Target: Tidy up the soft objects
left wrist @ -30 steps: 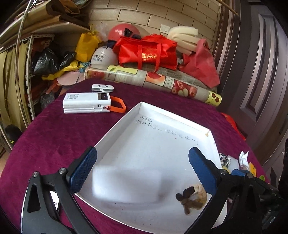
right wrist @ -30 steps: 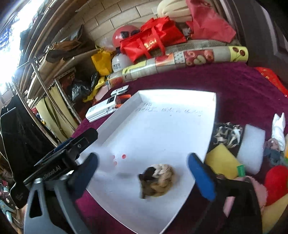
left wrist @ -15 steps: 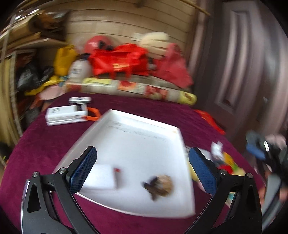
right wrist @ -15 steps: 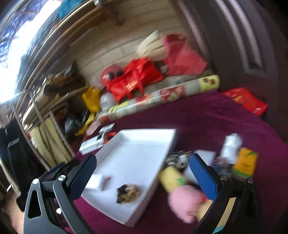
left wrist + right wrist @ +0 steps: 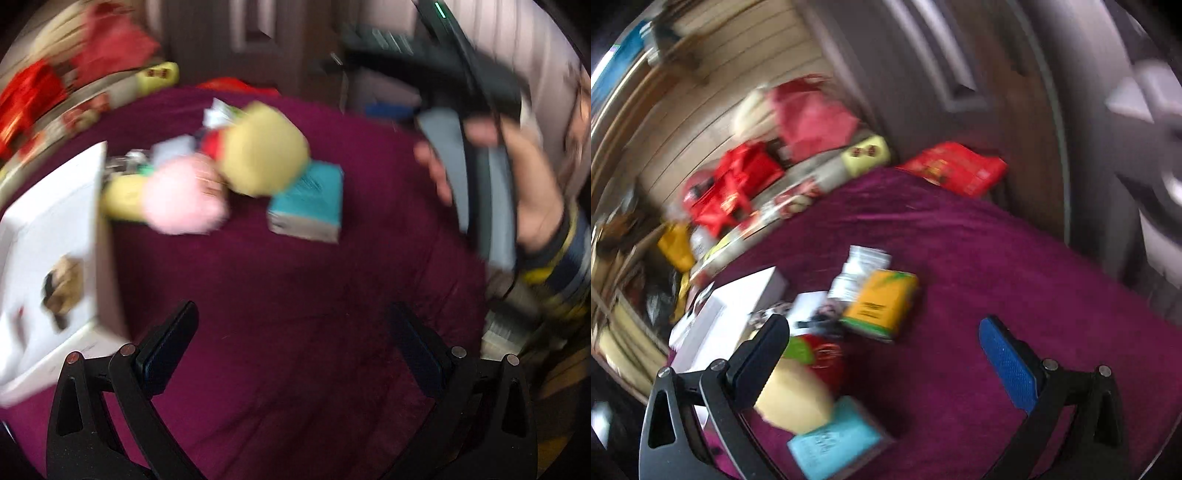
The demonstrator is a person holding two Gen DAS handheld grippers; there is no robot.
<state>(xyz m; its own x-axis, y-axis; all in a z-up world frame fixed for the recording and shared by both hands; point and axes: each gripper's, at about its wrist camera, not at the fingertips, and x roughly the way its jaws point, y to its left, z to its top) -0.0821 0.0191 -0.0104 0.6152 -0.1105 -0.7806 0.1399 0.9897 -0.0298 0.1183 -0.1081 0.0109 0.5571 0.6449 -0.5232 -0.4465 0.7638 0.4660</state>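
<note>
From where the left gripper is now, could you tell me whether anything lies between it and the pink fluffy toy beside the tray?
Nothing visible does. The left gripper is open over bare purple tablecloth, and only cloth runs ahead to the pink fluffy toy. The teal box sits off to the right, the white tray to the left. The frame is blurred.

We see a deep magenta cloth (image 5: 295, 295) over the bench. The tray (image 5: 48, 221) is white, and the braided toy (image 5: 62, 284) in it is tan and dark brown. Beside it lie a pale pink fluffy ball (image 5: 181, 199), a mustard-yellow plush (image 5: 262, 151) and a teal box (image 5: 310, 199). The carton (image 5: 882, 302) is orange-yellow with green. The right tongs (image 5: 882, 362) show a blue pad (image 5: 1008, 365); the sleeve (image 5: 565, 266) is striped navy, yellow and grey.
</note>
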